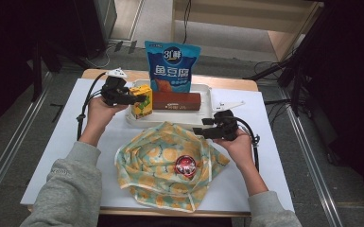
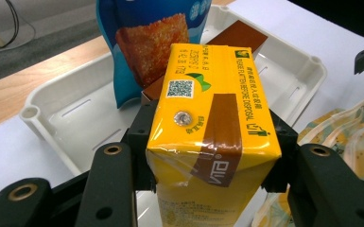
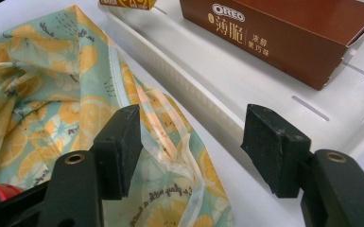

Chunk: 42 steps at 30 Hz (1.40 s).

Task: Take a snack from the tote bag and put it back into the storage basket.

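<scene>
I am working in what is looking like a lab: cables (image 1: 99,59) are trailing over grey floor (image 1: 227,61) beside metal rails (image 1: 9,151).

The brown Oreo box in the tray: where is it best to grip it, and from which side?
Grip the brown Oreo box across its narrow width, near the middle, coming from above. It lies flat and long in the white tray, the snack bag stands close behind, and the tray wall blocks a level approach.

Yellow drink carton (image 2: 212,118) with a brown band and foil straw hole on top, QR code and small print, upright, clamped by its two sides, at the left end of the white tray (image 2: 56,118), before a blue bag (image 2: 146,42)
</scene>
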Motion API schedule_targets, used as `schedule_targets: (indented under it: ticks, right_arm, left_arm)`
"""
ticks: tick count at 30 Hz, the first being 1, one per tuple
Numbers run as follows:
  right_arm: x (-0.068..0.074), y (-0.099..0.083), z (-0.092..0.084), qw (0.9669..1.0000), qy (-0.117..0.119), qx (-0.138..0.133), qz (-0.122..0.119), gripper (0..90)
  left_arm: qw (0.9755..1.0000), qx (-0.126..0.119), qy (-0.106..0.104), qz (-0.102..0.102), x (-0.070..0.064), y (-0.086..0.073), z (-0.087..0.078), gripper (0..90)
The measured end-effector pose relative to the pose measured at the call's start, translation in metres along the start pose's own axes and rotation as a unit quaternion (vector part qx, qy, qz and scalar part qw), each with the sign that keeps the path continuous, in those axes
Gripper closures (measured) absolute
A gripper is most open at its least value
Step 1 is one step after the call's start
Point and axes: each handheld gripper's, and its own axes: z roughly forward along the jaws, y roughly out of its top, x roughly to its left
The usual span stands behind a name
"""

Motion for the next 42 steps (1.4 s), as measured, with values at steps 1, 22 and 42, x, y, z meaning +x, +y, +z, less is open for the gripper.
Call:
schedule_targets:
  ticks: [1,22,42]
  right_arm:
    - [0.000,0.000,-0.001,1.0000,0.000,0.000,0.000,38.9]
    - [-0.001,-0.002,-0.001,1.0000,0.000,0.002,0.004,38.8]
    - [-0.003,-0.003,0.001,1.0000,0.002,0.004,0.001,38.8]
  left_arm:
    - [1.0000,-0.002,0.002,0.003,-0.001,-0.002,0.002,51.6]
    - [0.9999,0.011,-0.004,-0.002,0.009,-0.018,0.018,51.5]
    - [0.9990,0.029,-0.022,-0.026,0.011,-0.030,0.015,40.5]
